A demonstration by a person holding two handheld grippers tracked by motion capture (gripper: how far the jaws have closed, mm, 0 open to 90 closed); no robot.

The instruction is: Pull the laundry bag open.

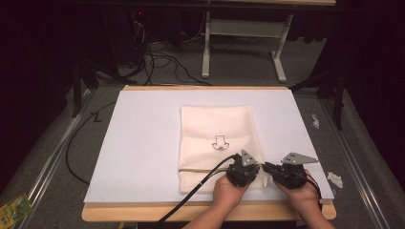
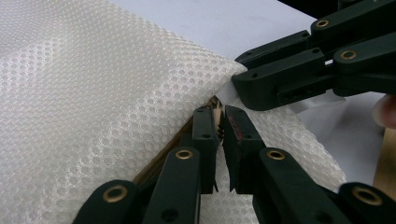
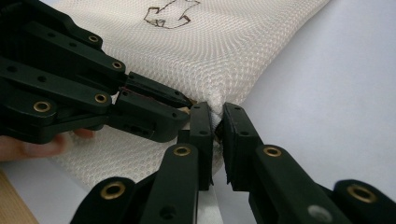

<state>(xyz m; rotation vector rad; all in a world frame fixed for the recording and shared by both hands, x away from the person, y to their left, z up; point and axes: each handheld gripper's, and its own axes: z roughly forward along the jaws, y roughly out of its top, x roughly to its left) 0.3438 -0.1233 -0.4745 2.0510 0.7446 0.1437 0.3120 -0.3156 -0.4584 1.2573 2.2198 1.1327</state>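
A cream mesh bag [image 1: 217,143] lies flat on a white sheet [image 1: 143,143] covering the desk [image 1: 95,213], slightly right of its middle and toward the near edge. Its weave is a fine honeycomb net, and a tan band runs across it near the person's end. A small dark outline drawing [image 1: 220,142] sits at its middle; no lettering can be read on it.

Both grippers meet at the bag's near right edge. The left gripper [image 2: 220,126] has its fingers nearly together, pinching the bag's edge at the tan band. The right gripper [image 3: 216,122] stands just beside it, its fingers likewise almost closed on a puckered fold of mesh at the bag's side.

The high view shows the whole bag and both hands; the gripper views show the weave and the pinch itself. Beyond the desk, cables [image 1: 162,59] trail over grey floor.
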